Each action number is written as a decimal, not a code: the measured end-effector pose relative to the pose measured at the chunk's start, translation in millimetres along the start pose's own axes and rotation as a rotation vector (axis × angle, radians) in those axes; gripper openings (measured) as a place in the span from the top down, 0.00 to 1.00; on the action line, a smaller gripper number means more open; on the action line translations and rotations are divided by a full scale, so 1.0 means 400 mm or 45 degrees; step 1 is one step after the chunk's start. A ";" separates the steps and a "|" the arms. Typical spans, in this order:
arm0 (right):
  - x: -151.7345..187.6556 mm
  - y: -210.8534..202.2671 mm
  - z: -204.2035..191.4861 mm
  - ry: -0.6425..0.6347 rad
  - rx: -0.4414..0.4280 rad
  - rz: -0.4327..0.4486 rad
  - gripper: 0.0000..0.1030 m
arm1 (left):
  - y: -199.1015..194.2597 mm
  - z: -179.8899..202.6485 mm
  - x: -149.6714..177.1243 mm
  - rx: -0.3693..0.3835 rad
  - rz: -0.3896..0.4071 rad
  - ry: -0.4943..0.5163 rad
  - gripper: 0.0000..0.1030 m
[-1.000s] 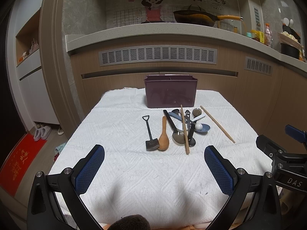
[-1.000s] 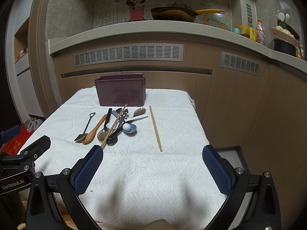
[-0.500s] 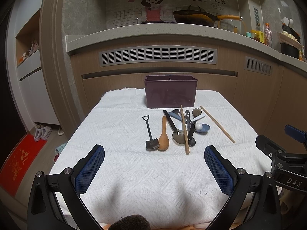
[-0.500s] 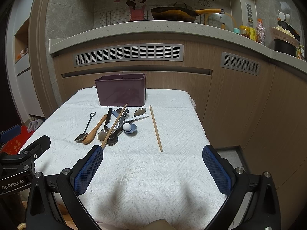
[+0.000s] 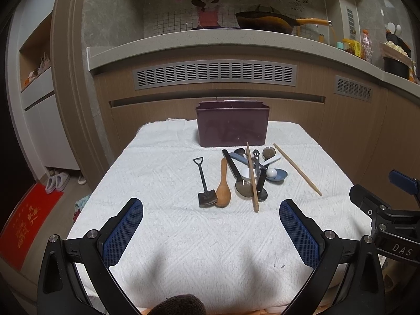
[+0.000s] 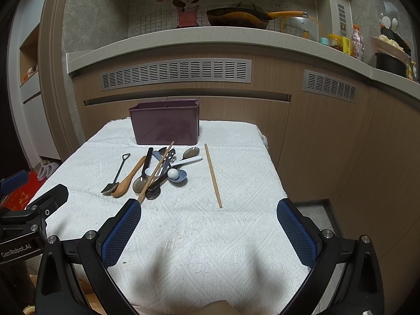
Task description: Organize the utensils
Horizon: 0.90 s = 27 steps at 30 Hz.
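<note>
A dark purple utensil holder [image 5: 232, 124] [image 6: 165, 122] stands at the far end of the white-clothed table [image 5: 183, 236]. In front of it lie a small black shovel spoon [image 5: 204, 183] [image 6: 115, 174], a wooden spoon [image 5: 223, 185] [image 6: 130, 177], a heap of dark and blue spoons [image 5: 258, 174] [image 6: 164, 173] with one chopstick [image 5: 252, 177] across it, and a second chopstick [image 5: 298, 169] [image 6: 213, 176] alone to the right. My left gripper [image 5: 211, 232] and right gripper [image 6: 208, 229] hover open over the near end, both holding nothing.
A kitchen counter [image 5: 210, 42] with a wok [image 5: 265, 22] runs behind the table. Wooden cabinets stand close on the right [image 6: 341, 144]. A red mat [image 5: 23, 223] and slippers lie on the floor at left. The cloth between grippers and utensils is bare.
</note>
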State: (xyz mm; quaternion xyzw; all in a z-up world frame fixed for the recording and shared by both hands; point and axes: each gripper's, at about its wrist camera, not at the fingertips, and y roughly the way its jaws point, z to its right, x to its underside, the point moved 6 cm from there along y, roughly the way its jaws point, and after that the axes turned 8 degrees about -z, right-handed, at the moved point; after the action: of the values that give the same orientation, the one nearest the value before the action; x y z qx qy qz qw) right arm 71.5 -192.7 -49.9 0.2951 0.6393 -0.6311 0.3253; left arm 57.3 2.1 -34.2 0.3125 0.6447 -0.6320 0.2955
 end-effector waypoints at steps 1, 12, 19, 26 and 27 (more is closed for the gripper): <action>-0.002 0.002 0.000 -0.002 0.001 0.000 0.00 | 0.003 -0.001 -0.003 0.003 -0.004 0.003 0.00; -0.029 0.043 0.018 0.001 0.015 -0.019 0.00 | 0.057 0.006 -0.035 0.027 -0.059 0.020 0.00; -0.063 0.099 0.032 -0.008 0.034 -0.046 0.01 | 0.115 0.005 -0.076 0.032 -0.088 0.026 0.00; -0.121 0.155 0.042 -0.012 0.036 -0.044 0.01 | 0.181 -0.003 -0.144 0.036 -0.090 0.047 0.00; -0.132 0.167 0.044 -0.015 0.039 -0.045 0.01 | 0.191 -0.007 -0.154 0.037 -0.090 0.049 0.00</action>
State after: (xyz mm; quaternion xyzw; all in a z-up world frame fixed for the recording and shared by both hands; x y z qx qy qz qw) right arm 157.4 -206.5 -49.1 0.2850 0.6329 -0.6482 0.3132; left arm 155.5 3.6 -34.6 0.3060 0.6517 -0.6451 0.2560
